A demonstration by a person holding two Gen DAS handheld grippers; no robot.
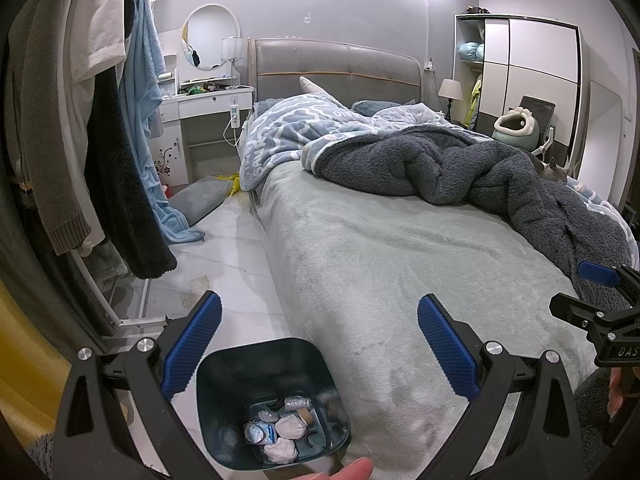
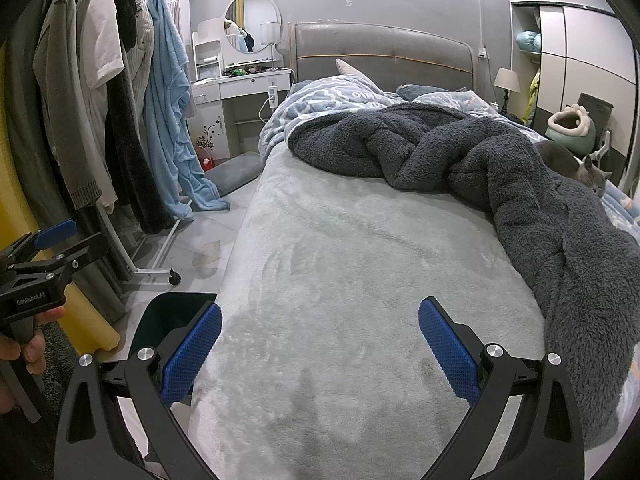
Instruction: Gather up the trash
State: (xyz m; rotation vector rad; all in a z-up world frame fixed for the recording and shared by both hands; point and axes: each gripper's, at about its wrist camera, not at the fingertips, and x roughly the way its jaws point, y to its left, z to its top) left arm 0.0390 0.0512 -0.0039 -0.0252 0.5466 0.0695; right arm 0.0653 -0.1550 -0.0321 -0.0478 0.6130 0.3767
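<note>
The left gripper (image 1: 319,346) is spread wide, its blue ribbed pads (image 1: 192,346) well apart with nothing between them and nothing touching them. The right gripper (image 2: 319,346) stands equally wide and empty, both pads (image 2: 449,347) hanging over the pale green bed cover (image 2: 340,272) without contact. The task's receptacle, a dark teal trash bin (image 1: 224,392), sits on the floor directly below the left gripper, nearer its left finger and just beside the bed edge. The left wrist view looks down into it and shows the collected trash (image 1: 280,430) — crumpled white tissues and a small blue-and-white wrapper lying on the bin's bottom. A fingertip (image 1: 354,470) shows at the lower edge of this view, beside the bin rim. The right wrist view shows only an upper portion of the bin (image 2: 168,320), behind the right gripper's left finger; its contents are hidden there. Each view catches the other tool at its margin: the right gripper at the far right of the left view, the left gripper at the far left of the right view, with a hand (image 2: 28,344) on its grip. Ahead of both grippers lies a dark grey fleece blanket (image 2: 500,168), bunched on the bed. The right view shows a grey cat (image 2: 588,168) beyond the blanket more clearly than the left. Hanging clothes (image 1: 80,120) stand to the left of both tools.
</note>
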